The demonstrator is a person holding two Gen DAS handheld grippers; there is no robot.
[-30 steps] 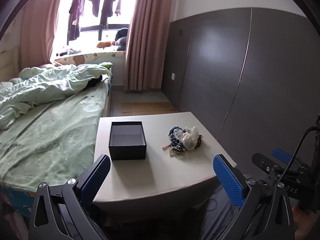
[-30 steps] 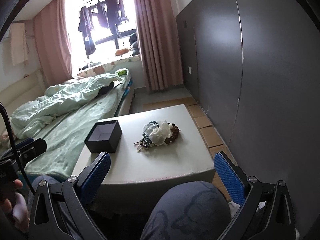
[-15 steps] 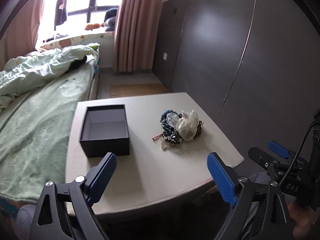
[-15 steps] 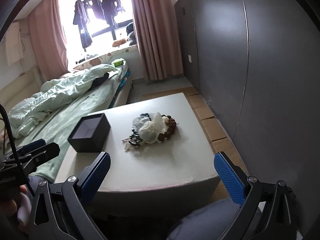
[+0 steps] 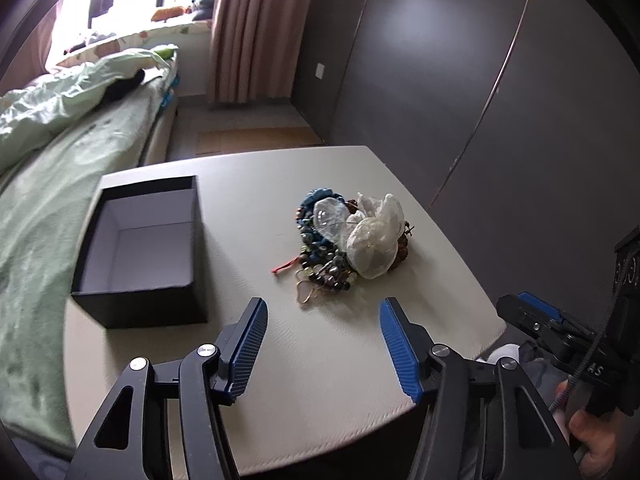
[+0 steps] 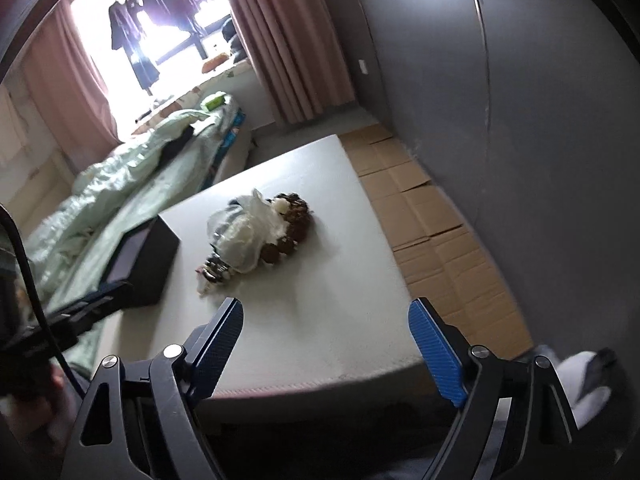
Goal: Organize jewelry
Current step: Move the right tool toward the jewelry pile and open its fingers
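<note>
Left gripper point(image 5: 323, 312) angled downward, jaws closing with nothing between them, blue pads point(image 5: 251, 344) apart, right gripper point(image 6: 323, 312) angled downward at its right, jaws wider and also closing on nothing, a hand point(image 5: 592, 436) gripping its handle at the near right

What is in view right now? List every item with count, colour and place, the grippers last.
box: one, black outside, pale inside, open and empty, on the table's bed side.
jewelry pile: one heap, blue, dark and brown beads, mid-table, apart from the box.
plastic bags: two or so, clear and white, on the pile.
table: one, off-white, beside the bed.
bed: one, green bedding.
curtain: pink, by the window.
cardboard: brown sheets on the floor along the grey wall.
left gripper: black, blue pads, jaws closing, nothing between them.
right gripper: same, jaws closing on nothing.
</note>
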